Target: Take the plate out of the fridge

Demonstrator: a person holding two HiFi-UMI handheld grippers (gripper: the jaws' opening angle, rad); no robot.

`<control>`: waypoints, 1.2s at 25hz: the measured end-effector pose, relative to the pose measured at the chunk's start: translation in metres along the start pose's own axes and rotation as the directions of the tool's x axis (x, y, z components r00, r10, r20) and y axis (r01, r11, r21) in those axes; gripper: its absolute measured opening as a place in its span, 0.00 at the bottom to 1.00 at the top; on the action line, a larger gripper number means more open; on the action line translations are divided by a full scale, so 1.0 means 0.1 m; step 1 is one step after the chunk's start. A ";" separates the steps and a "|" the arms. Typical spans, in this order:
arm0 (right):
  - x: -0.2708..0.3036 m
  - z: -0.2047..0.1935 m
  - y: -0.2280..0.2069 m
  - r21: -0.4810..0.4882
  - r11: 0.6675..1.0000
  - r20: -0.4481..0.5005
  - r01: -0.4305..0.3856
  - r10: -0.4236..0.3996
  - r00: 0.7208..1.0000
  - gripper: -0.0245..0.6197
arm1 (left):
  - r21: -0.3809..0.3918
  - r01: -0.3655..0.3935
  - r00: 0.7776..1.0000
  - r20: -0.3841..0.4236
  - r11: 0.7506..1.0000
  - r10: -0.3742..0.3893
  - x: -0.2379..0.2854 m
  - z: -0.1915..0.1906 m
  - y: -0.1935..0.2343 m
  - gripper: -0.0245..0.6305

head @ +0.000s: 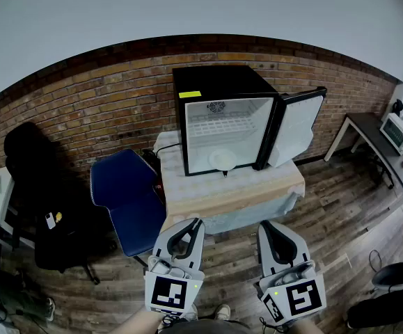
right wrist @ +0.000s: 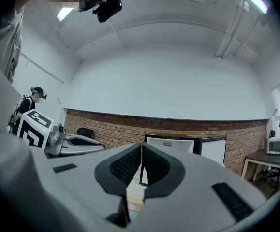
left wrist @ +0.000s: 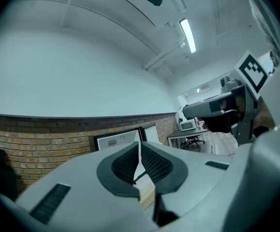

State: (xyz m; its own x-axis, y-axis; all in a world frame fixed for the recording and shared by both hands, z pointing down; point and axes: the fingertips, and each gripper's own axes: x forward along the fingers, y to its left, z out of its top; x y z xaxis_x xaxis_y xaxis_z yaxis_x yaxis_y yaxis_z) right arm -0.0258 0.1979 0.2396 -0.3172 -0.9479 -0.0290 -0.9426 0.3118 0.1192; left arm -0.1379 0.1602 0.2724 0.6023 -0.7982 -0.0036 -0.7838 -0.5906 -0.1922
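Observation:
A black mini fridge (head: 222,117) stands on a cloth-covered table (head: 229,193) with its door (head: 300,125) swung open to the right. A white plate (head: 223,160) lies on the fridge floor, at the front. My left gripper (head: 195,223) and right gripper (head: 265,225) are held low in front of the table, well short of the fridge, both shut and empty. In the left gripper view the jaws meet at the left gripper (left wrist: 139,149) tip, with the fridge (left wrist: 115,140) behind. In the right gripper view the right gripper (right wrist: 141,151) is shut too, the fridge (right wrist: 178,146) beyond it.
A blue chair (head: 128,197) stands left of the table and a black chair (head: 48,200) farther left. A desk with a microwave (head: 396,132) sits at the right wall. Brick wall (head: 97,106) behind. Other people stand at the edges of the right gripper view.

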 end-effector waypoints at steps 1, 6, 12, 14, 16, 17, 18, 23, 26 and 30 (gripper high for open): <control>0.00 -0.01 -0.02 0.004 1.000 0.001 0.000 0.000 1.000 0.09 | 0.004 0.004 1.000 0.000 1.000 -0.004 0.01 0.00 -0.01 0.08; -0.01 -0.05 -0.08 0.032 0.999 0.005 0.003 -0.003 1.000 0.09 | 0.010 0.012 1.000 -0.007 1.000 -0.012 0.06 0.00 -0.04 0.08; -0.03 -0.11 -0.17 0.055 0.998 0.007 0.007 -0.007 1.000 0.09 | 0.023 0.025 1.000 -0.020 0.999 -0.024 0.12 -0.02 -0.14 0.08; -0.04 -0.12 -0.20 0.057 0.998 0.007 0.007 -0.008 1.000 0.09 | 0.024 0.025 0.999 -0.023 0.999 -0.024 0.13 -0.03 -0.17 0.08; -0.04 -0.13 -0.23 0.058 0.998 0.005 0.005 -0.006 1.000 0.09 | 0.025 0.023 0.999 -0.025 0.999 -0.022 0.16 -0.02 -0.19 0.08; -0.04 -0.13 -0.25 0.058 0.998 0.004 0.003 -0.004 1.000 0.09 | 0.026 0.022 0.999 -0.026 0.999 -0.021 0.17 -0.02 -0.20 0.08; -0.04 -0.14 -0.26 0.058 0.998 0.004 0.001 -0.001 1.000 0.09 | 0.028 0.021 0.999 -0.025 0.999 -0.020 0.19 -0.01 -0.21 0.08; -0.05 -0.18 -0.34 0.063 0.998 0.003 -0.013 0.013 1.000 0.09 | 0.028 0.015 1.000 -0.023 0.999 -0.014 0.24 0.01 -0.29 0.08; -0.06 -0.20 -0.40 0.067 0.997 0.005 -0.024 0.023 1.000 0.09 | 0.028 0.009 1.000 -0.028 1.000 -0.008 0.29 0.01 -0.35 0.08; -0.09 -0.23 -0.50 0.068 0.997 0.002 -0.042 0.042 0.999 0.09 | 0.024 -0.004 0.999 -0.034 1.000 0.005 0.35 0.03 -0.44 0.08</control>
State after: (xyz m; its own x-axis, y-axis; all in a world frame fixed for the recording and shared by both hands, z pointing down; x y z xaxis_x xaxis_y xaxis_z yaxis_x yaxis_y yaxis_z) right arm 0.0267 0.1891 0.2565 -0.3568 -0.9338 -0.0255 -0.9333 0.3552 0.0525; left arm -0.0818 0.1584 0.2777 0.5928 -0.8048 0.0285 -0.7826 -0.5841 -0.2155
